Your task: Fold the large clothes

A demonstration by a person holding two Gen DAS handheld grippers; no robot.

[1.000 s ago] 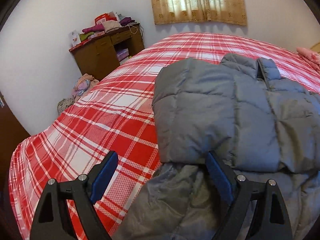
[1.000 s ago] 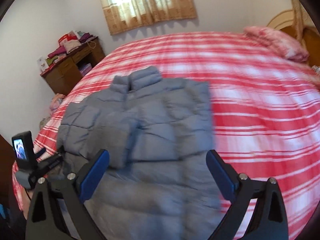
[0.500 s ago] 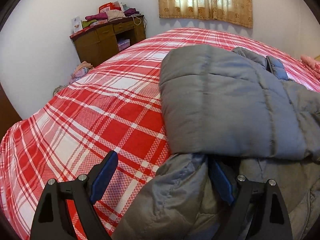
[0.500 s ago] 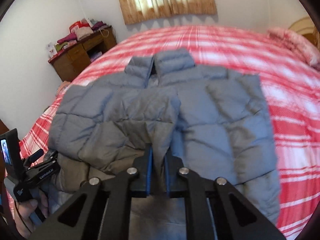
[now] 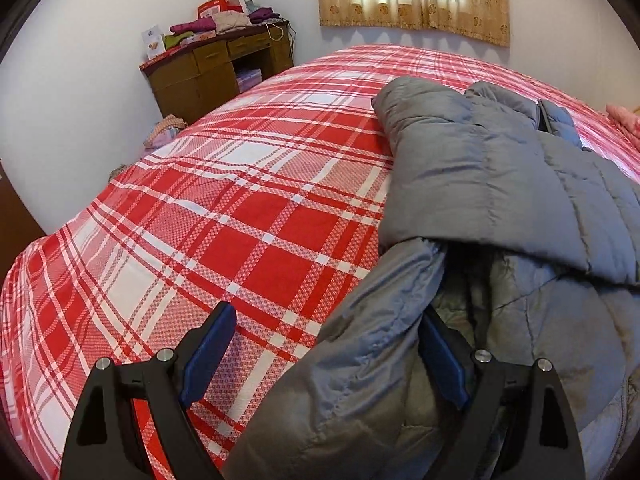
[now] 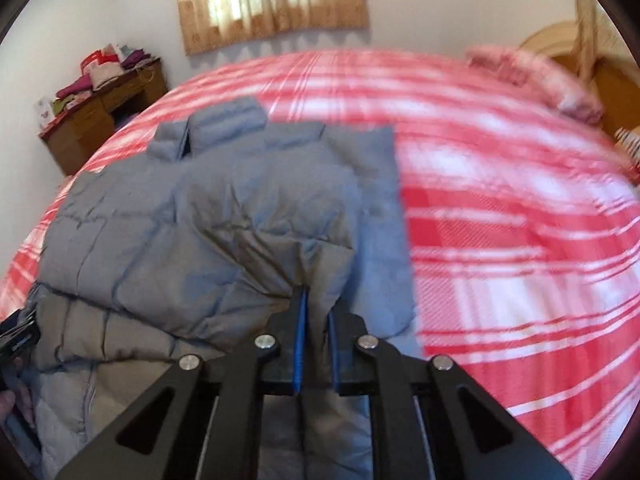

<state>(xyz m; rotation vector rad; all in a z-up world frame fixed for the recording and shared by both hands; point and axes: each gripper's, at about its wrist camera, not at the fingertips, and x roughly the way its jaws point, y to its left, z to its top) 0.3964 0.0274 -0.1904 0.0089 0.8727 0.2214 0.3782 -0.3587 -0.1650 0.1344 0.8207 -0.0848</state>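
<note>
Grey quilted puffer jacket (image 6: 224,216) lies on the bed with the red plaid bedspread (image 5: 224,216), collar away from the grippers, both sleeves folded in across the chest, hem nearest the jaws.

Right gripper (image 6: 316,320): jaws have just been closing, now nearly together, clamped on a pinch of jacket fabric at the lower edge of the folded sleeve; a fold of grey cloth sits between the blue pads. The right wrist view is motion-blurred, so how deep the bite goes is hard to call.

Left gripper (image 5: 324,344): jaws wide apart, nothing pressed. The bunched lower left corner of the jacket lies between them, up against the right-hand jaw; bare bedspread under the left-hand jaw.

Handling, my guess: light, puffy, soft, no stiffness. Shell looks smooth, likely slippery, and the filling compresses, so a shallow pinch may slide out. Better to take a thick fold at the hem corners or along a quilting seam, one per gripper, and lift both evenly to bring the hem up toward the collar.

Writing: no label or brand readable on the jacket. Boxes and folded clothes on the wooden desk (image 5: 212,68) ahead of the jaws carry print, too small to read.
</note>
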